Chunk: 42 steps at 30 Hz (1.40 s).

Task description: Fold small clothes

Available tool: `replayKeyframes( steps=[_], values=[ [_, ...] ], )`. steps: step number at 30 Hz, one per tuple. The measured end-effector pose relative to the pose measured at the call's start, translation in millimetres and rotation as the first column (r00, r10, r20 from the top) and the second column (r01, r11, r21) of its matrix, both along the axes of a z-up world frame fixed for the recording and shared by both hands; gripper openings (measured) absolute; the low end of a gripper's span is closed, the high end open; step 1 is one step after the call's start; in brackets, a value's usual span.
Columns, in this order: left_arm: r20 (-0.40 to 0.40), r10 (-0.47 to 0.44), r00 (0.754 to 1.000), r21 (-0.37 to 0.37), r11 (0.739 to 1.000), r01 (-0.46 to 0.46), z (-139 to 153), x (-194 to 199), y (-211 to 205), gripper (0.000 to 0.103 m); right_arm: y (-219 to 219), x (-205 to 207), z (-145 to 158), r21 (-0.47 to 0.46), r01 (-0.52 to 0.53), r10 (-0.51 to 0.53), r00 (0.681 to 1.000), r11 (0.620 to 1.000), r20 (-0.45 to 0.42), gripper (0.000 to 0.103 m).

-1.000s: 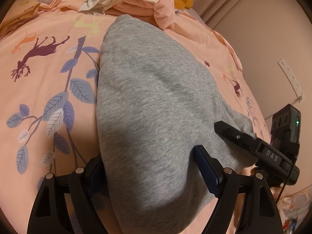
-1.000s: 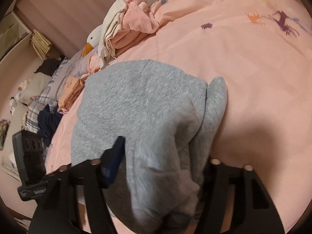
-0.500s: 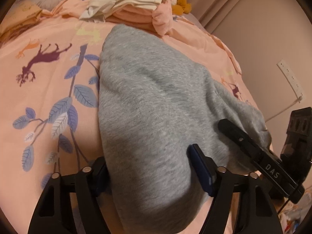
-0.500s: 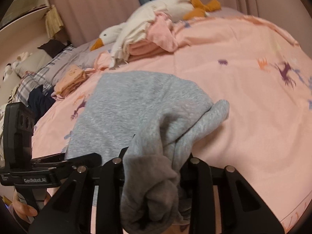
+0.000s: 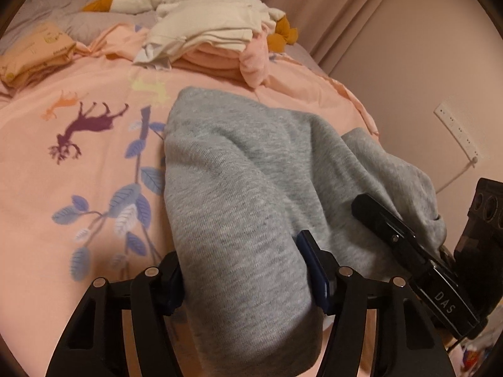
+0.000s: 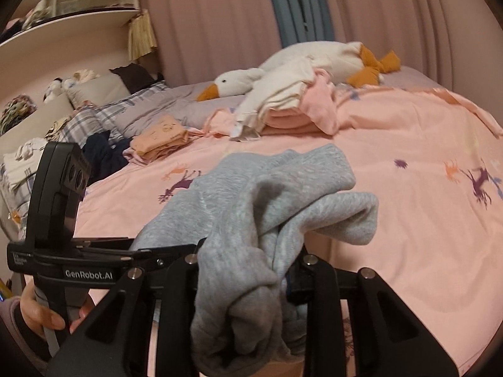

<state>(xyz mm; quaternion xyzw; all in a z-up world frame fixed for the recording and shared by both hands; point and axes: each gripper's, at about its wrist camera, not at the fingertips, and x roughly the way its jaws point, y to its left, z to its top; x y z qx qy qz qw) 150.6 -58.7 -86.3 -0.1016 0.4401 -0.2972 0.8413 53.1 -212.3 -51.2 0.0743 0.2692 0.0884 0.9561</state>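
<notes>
Since one second ago: both grippers raised, near edge of grey garment lifted off bed; far end remains on bedspread.
Left gripper: fingers closing, cloth bunched thick between them, pads pressing.
Right gripper: fingers closing, clamped on twisted wad of same garment.
Two-point hold at near edge, probably to carry it toward far end for fold; exact corners hidden in bunching.
Folded pile beside plush goose, well apart.

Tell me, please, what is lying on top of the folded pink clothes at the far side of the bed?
A rumpled cream-white garment is draped over the folded pink clothes. A white plush goose with an orange beak lies just behind it. How many pink pieces are stacked underneath is covered.
</notes>
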Motion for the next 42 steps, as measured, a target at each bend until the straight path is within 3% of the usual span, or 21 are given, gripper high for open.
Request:
replayKeyframes(
  steps=[23,35,42],
  values=[
    [0.086,0.132,0.987,0.004,0.991,-0.133,35.2,-2.5,72.8,0.063,81.5,15.7,35.9,-0.030,-0.177,0.179,0.978,0.984,0.106,0.029],
    [0.063,0.179,0.982,0.023,0.983,-0.180,18.9,11.4,97.0,0.063,110.6,40.1,23.3,-0.018,-0.212,0.213,0.974,0.977,0.077,0.029],
    [0.013,0.180,0.984,0.050,0.982,-0.180,-0.4,13.5,98.7,0.063,112.7,51.1,2.1,0.003,-0.210,0.210,0.978,0.978,0.005,0.029]
  ],
)
